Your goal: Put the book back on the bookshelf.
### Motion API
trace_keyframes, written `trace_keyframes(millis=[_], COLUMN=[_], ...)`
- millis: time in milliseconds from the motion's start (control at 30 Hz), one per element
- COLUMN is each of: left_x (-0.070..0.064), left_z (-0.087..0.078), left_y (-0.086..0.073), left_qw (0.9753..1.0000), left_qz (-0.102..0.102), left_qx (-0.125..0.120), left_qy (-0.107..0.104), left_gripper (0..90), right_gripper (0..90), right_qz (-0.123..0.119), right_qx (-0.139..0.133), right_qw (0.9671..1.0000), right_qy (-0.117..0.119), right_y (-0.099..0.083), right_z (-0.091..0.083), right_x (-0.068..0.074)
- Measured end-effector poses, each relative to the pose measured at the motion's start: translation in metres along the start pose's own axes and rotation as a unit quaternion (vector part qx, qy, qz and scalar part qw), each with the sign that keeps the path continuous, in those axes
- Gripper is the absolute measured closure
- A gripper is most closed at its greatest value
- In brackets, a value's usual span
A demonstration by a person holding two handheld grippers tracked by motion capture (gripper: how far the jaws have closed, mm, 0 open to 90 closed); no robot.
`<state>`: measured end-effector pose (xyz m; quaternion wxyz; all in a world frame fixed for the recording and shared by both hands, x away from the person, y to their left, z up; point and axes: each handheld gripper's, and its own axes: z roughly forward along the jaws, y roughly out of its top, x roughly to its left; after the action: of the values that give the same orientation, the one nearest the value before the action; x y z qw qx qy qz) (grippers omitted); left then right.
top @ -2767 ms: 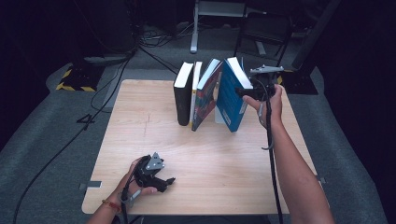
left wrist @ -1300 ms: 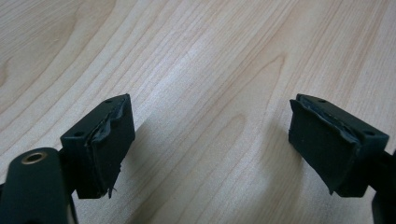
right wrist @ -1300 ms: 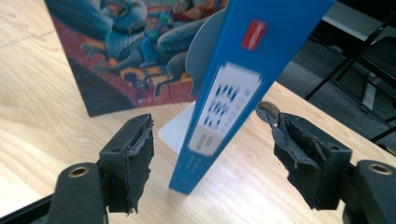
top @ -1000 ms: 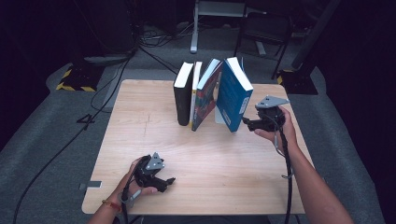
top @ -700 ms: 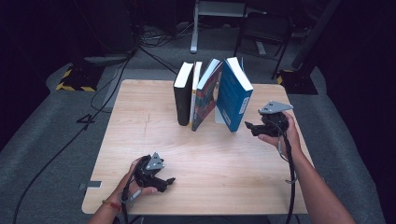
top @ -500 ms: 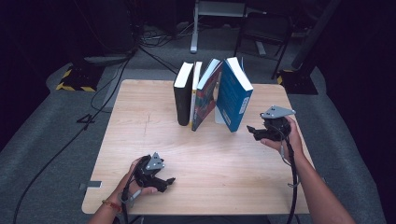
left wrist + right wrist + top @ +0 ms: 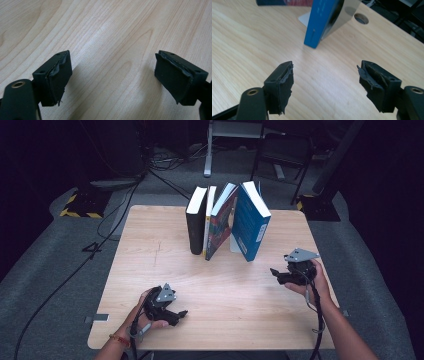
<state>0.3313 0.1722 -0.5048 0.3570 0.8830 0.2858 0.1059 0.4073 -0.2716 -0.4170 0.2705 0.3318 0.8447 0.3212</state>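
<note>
Spanning most of the high view: wooden table [image 7: 150,270], pale grain, bare over its near half

Standing at the far middle: row of four books, spines facing near. Black book [image 7: 195,227] upright at the left end; thin white book [image 7: 209,220] pressed against it; colourful book [image 7: 220,227] tilted left onto the white one; blue book [image 7: 250,227] at the right end, also tilted left, top edge resting on the colourful one. Judged self-supporting as a group — each lean propped by the neighbour to its left, upright black book acting as the stop. Pale bookend-like plate [image 7: 305,18] behind the blue book's foot, probably keeping that foot from sliding out

Hovering near the right edge, well apart from the books: right gripper [image 7: 276,273], held in the right hand [image 7: 312,280], jaws pointed left toward the blue book's lower corner. Jaws wide apart in the right gripper view, nothing between the pads [image 7: 284,87], bare wood below. Blue book [image 7: 319,22] dead ahead and beyond reach; judged lined up on it as the work in hand

Resting low at the near left: left gripper [image 7: 181,314] in the left hand [image 7: 145,312], likely parked out of the way. Left gripper view: jaws fully spread, empty, pads [image 7: 60,80] just above plain wood
</note>
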Motion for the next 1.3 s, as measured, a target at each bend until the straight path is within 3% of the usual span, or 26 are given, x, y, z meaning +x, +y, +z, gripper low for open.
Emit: trace_keyframes(millis=[367,833,933,1067,1300], left_x=[0.000,0.000,0.000,0.001,0.001], left_z=[0.000,0.000,0.000,0.000,0.000], left_y=[0.000,0.000,0.000,0.000,0.001], left_qw=[1.0000,1.0000,1.0000,1.0000,1.0000], left_qz=[-0.001,0.000,0.000,0.000,0.000], left_qx=[0.000,0.001,0.001,0.001,0.001], left_qy=[0.000,0.001,0.001,0.000,0.000], left_gripper=[14.6,14.5,14.5,14.3,14.3], right_gripper=[27.4,27.4,27.4,27.1,26.6], right_qz=[0.000,-0.018,-0.027,-0.022,0.007], right_qx=[0.013,0.019,0.031,0.033,0.029], right_qw=[0.9999,0.9995,0.9991,0.9990,0.9989], right_qy=[0.001,0.015,0.013,0.022,0.035], right_y=[-0.043,-0.082,-0.092,-0.106,-0.136], right_z=[-0.011,-0.027,-0.027,-0.027,-0.035], right_x=[-0.001,-0.001,0.000,0.001,-0.001])
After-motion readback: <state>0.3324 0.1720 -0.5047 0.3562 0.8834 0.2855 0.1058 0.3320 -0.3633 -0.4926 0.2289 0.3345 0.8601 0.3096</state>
